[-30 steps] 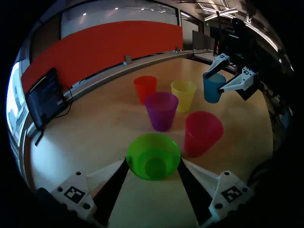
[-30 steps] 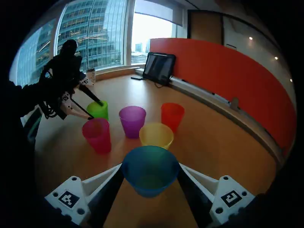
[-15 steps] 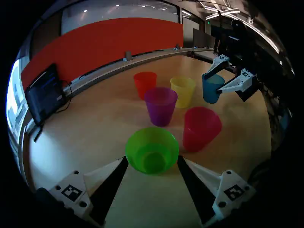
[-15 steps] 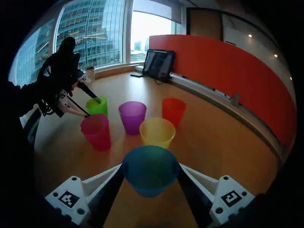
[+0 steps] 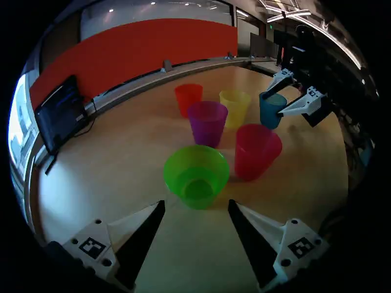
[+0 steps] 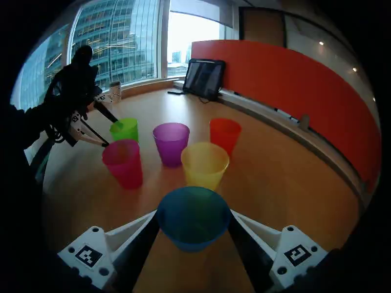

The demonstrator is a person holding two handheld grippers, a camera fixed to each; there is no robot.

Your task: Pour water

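Note:
A green cup (image 5: 196, 175) stands upright on the wooden table (image 5: 122, 161), just ahead of my left gripper (image 5: 195, 202). That gripper is open and its fingertips are clear of the cup. My right gripper (image 6: 193, 215) is shut on a blue cup (image 6: 193, 219), held upright. In the left gripper view the blue cup (image 5: 270, 110) sits in the right gripper (image 5: 272, 105) at the far right, low over the table. In the right gripper view the left gripper (image 6: 113, 134) is beside the green cup (image 6: 124, 129).
Purple (image 5: 207, 122), yellow (image 5: 236, 107), orange (image 5: 188, 97) and pink (image 5: 255, 151) cups stand clustered between the two grippers. A dark laptop (image 5: 61, 117) sits at the table's edge by the red wall. A small can (image 6: 115, 91) stands near the windows.
My left gripper has let go of the green cup and drawn back; the cup now stands on the table. The right gripper has kept hold of the blue cup and sunk slightly.

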